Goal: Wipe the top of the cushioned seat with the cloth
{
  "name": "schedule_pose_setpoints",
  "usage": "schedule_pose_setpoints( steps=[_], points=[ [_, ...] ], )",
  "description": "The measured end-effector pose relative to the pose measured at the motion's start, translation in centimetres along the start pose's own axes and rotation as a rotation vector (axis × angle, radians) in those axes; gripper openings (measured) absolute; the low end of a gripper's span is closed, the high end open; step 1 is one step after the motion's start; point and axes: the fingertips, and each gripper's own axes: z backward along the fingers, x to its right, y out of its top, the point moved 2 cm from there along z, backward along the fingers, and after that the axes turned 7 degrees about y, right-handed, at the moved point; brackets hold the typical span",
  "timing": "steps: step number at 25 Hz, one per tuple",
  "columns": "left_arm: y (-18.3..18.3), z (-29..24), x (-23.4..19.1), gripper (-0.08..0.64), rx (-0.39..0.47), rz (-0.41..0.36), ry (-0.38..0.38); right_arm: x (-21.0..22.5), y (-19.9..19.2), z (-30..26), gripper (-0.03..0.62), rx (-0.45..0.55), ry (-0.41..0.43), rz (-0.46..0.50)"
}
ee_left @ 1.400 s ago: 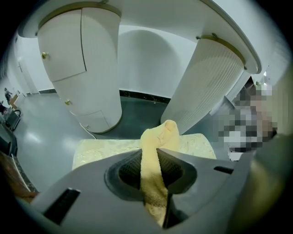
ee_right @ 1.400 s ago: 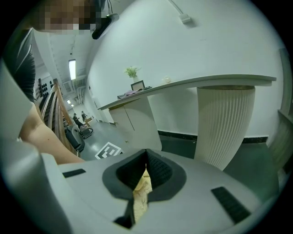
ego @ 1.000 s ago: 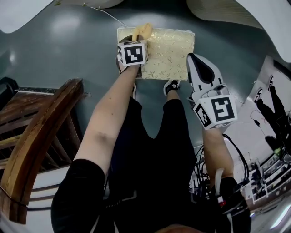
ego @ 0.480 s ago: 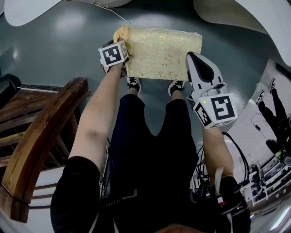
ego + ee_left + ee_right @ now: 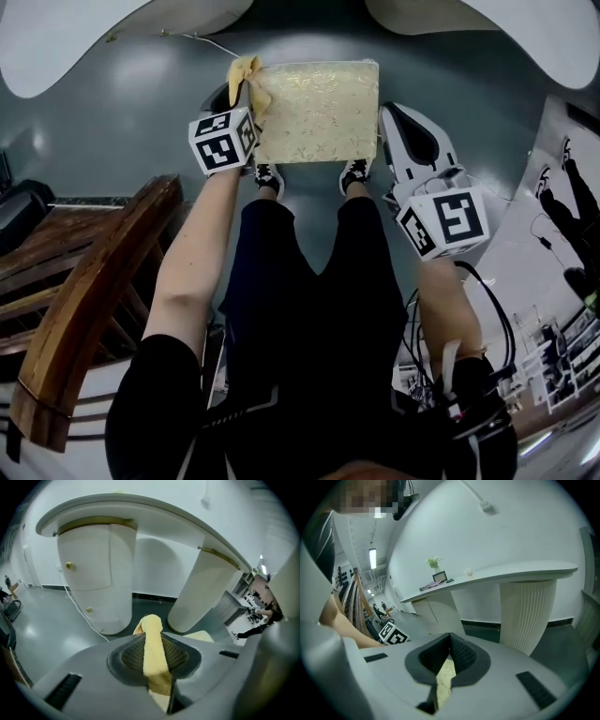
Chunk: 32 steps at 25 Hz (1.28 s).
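Head view, left tongs (image 5: 246, 101) gripping cloth (image 5: 246, 73), seemingly above cushioned seat (image 5: 314, 112) corner.

Cloth (image 5: 245, 77) at left edge of seat (image 5: 317, 112)

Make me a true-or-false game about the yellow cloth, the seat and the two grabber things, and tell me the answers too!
1. The left hand-held gripper is shut on the cloth. True.
2. The cloth is blue. False: it is yellow.
3. The right hand-held gripper holds a second cloth. False: its jaws are together and hold nothing.
4. The cushioned seat has a pale gold patterned top. True.
5. The cloth lies in the middle of the seat. False: it is by the seat's far left corner.
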Motion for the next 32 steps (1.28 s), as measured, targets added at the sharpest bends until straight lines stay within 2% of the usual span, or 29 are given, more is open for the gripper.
schedule_pose_setpoints(
  steps=[4, 8, 11, 14, 17, 20, 22, 25, 26, 32],
  points=[
    [0.0, -0.4, 10.6, 0.071, 0.014, -0.024, -0.152, 3.1, -0.9, 3.0, 0.006, 0.001, -0.036, -0.019],
    [-0.8, -1.3, 20.0, 0.071, 0.020, -0.122, -0.260, 5.8, -2.0, 5.7, 0.005, -0.005, -0.064, -0.033],
    [-1.8, -2.3, 25.2, 0.071, 0.039, -0.274, -0.301, 7.3, -3.0, 7.4, 0.005, -0.013, -0.076, -0.046],
    [-2.2, -3.8, 28.5, 0.071, 0.075, -0.501, -0.332, 8.7, -4.3, 8.4, 0.006, -0.021, -0.088, -0.055],
    [-3.8, -5.9, 29.4, 0.071, 0.042, -0.706, -0.349, 9.6, -5.6, 9.2, 0.005, -0.029, -0.105, -0.075],
    [-5.5, -8.0, 27.9, 0.071, -0.037, -0.773, -0.334, 9.8, -6.4, 9.3, 0.006, -0.028, -0.110, -0.089],
    [-6.1, -8.2, 27.1, 0.071, -0.031, -0.813, -0.338, 9.5, -6.8, 9.1, 0.005, -0.030, -0.105, -0.095],
    [-6.9, -7.7, 27.2, 0.071, 0.027, -0.970, -0.359, 9.0, -7.1, 8.3, 0.005, -0.037, -0.098, -0.096],
    [-7.1, -7.7, 27.1, 0.071, 0.034, -1.001, -0.365, 8.8, -7.0, 7.9, 0.005, -0.038, -0.096, -0.094],
    [-7.5, -7.1, 24.8, 0.071, 0.026, -1.065, -0.405, 6.9, -6.3, 5.8, 0.006, -0.049, -0.081, -0.075]
  ],
)
